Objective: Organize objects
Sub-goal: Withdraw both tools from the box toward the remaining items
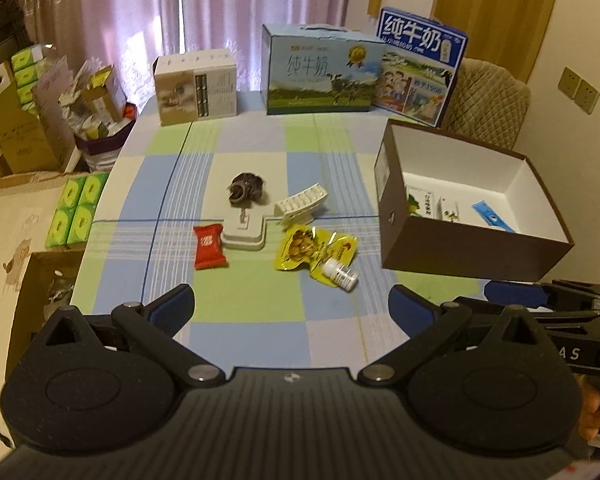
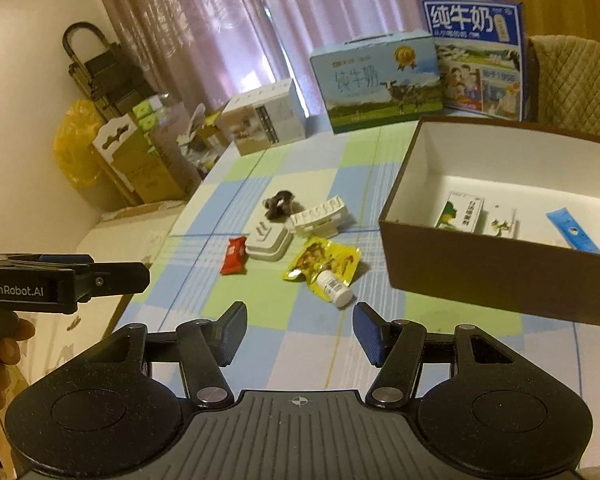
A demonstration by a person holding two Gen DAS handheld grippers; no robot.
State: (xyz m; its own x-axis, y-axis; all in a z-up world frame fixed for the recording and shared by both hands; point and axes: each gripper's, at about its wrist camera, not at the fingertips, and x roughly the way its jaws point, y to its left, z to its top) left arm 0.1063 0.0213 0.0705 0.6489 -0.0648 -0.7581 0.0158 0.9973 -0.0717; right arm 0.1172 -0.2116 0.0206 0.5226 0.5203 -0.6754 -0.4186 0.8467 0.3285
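Note:
Loose items lie mid-table: a red candy packet (image 1: 208, 247) (image 2: 233, 256), a white charger block (image 1: 244, 231) (image 2: 267, 242), a dark hair tie (image 1: 245, 188) (image 2: 278, 203), a white clip (image 1: 301, 204) (image 2: 320, 215), a yellow snack pouch (image 1: 312, 251) (image 2: 325, 262) and a small white bottle (image 1: 341, 274) (image 2: 333, 288) lying on its side. A brown open box (image 1: 464, 252) (image 2: 496, 268) at the right holds small packets. My left gripper (image 1: 292, 312) is open near the front edge, holding nothing. My right gripper (image 2: 300, 330) is open too, short of the bottle.
Two blue milk cartons (image 1: 320, 72) (image 1: 418, 66) and a white carton (image 1: 198, 86) stand along the table's far edge (image 1: 252, 98). A padded chair (image 1: 488, 100) is behind the brown box. Cardboard boxes and green tissue packs (image 1: 76, 210) crowd the floor at the left.

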